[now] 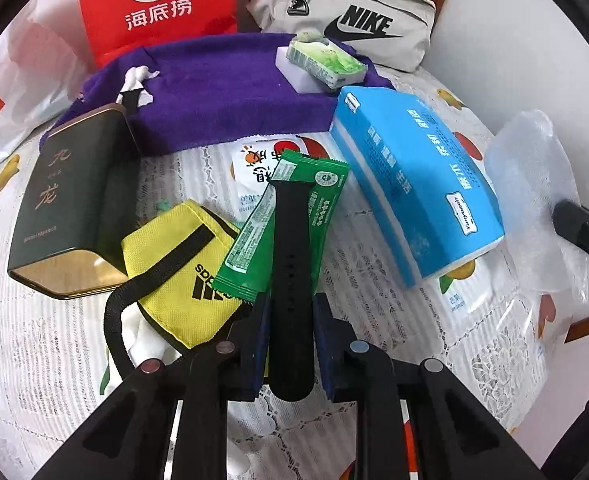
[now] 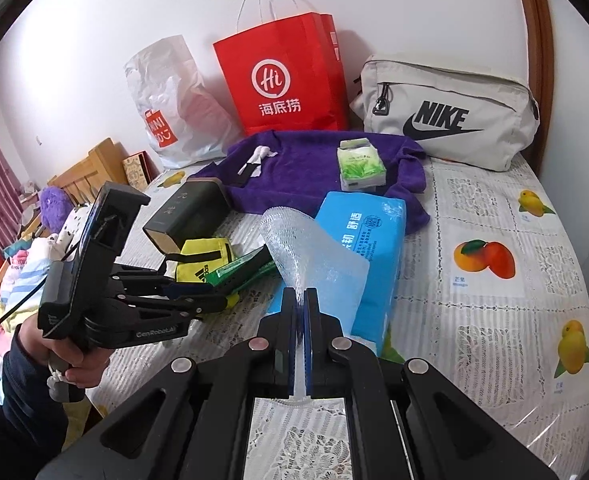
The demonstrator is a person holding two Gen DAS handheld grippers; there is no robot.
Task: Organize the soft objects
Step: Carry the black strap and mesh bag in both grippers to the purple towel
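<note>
Left tongs (image 1: 290,320) clamped on black strap (image 1: 292,256), right tongs (image 2: 302,308) on bubble wrap (image 2: 310,256), blue tissue pack (image 2: 374,248) behind.

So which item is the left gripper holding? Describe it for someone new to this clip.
Start at the purple towel behind the clutter on the table. In front of it, the left gripper clamps a black watch strap, lying over a green sachet. It is the only long, matte black band with holes.

walls: white (image 2: 414,8) | table: lace fruit-print cloth (image 2: 494,320) | left: wooden chair (image 2: 90,164)
</note>
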